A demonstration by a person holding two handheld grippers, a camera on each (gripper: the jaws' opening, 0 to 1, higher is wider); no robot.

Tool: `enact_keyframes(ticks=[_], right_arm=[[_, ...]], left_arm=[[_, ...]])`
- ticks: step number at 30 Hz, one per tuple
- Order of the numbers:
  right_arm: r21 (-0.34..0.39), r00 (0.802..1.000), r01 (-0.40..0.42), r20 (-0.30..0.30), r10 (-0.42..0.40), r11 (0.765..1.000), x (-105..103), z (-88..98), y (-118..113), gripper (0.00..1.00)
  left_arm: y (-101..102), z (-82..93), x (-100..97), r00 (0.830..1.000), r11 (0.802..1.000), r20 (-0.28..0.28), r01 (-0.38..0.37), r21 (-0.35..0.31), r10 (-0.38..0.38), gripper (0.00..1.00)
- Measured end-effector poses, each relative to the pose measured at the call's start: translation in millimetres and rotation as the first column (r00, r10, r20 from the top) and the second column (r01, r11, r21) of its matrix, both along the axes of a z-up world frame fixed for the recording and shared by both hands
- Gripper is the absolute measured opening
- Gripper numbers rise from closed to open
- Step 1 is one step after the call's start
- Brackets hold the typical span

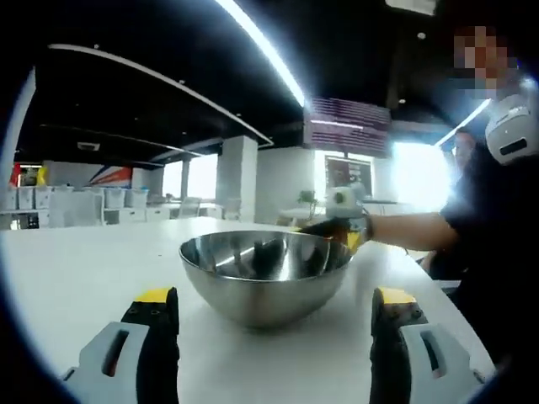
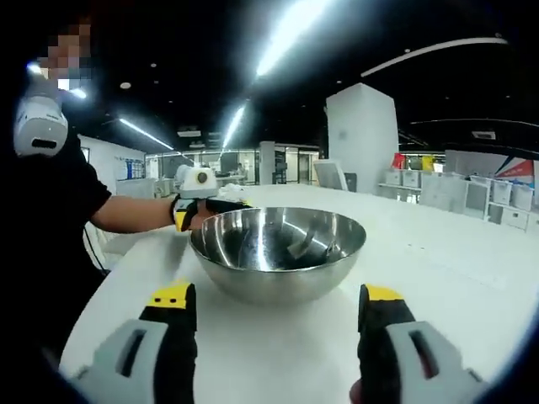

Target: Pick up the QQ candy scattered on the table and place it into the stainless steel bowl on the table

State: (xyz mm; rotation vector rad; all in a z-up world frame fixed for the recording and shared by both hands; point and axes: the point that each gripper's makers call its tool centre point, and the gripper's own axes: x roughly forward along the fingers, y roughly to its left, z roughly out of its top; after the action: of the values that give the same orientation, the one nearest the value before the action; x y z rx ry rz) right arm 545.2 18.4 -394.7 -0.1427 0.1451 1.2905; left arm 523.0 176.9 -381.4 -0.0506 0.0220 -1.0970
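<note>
Gaping wide, each hand-held gripper [image 1: 274, 316] [image 2: 278, 311] faces the round, mirror-smooth steel bowl [image 1: 265, 276] [image 2: 278, 252] — on a matte white table [image 1: 76, 269] [image 2: 455, 261].

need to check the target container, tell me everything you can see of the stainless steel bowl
The round, shiny stainless steel bowl looks like polished metal, with a deep rounded body and a thin rim. It stands upright on the white table, mouth open upward. Its mirror-like inside shows dark reflections; whether any candy lies in it cannot be told. No gripper touches it; a person's gloved hand sits just behind its rim.
</note>
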Motion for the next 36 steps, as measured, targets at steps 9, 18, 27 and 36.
enact_keyframes(ticks=[9, 18, 27, 36], right_arm=[[0.025, 0.993, -0.113, -0.015, 0.114, 0.993, 2, -4.8, 13, 0.88], [0.1, 0.983, -0.18, -0.017, 0.182, 0.979, -7, 4.6, 42, 0.96], [0.102, 0.984, -0.177, 0.004, 0.178, 0.979, 1, 2.9, 44, 0.96], [0.101, 0.983, -0.184, 0.013, 0.184, 0.978, -5, 2.3, 43, 0.95]], left_arm=[[-9, 0.1, 13.7, 0.992, 0.992, 0.004, 0.124, -0.023, -0.124, 0.96], [-30, 5.4, 23.8, 0.985, 0.983, 0.014, 0.171, -0.066, -0.171, 0.96], [-33, -3.2, 18.6, 0.98, 0.98, 0.037, 0.198, -0.011, -0.197, 0.96], [-35, -3.0, 18.6, 0.98, 0.981, 0.052, 0.192, -0.003, -0.192, 0.96]])
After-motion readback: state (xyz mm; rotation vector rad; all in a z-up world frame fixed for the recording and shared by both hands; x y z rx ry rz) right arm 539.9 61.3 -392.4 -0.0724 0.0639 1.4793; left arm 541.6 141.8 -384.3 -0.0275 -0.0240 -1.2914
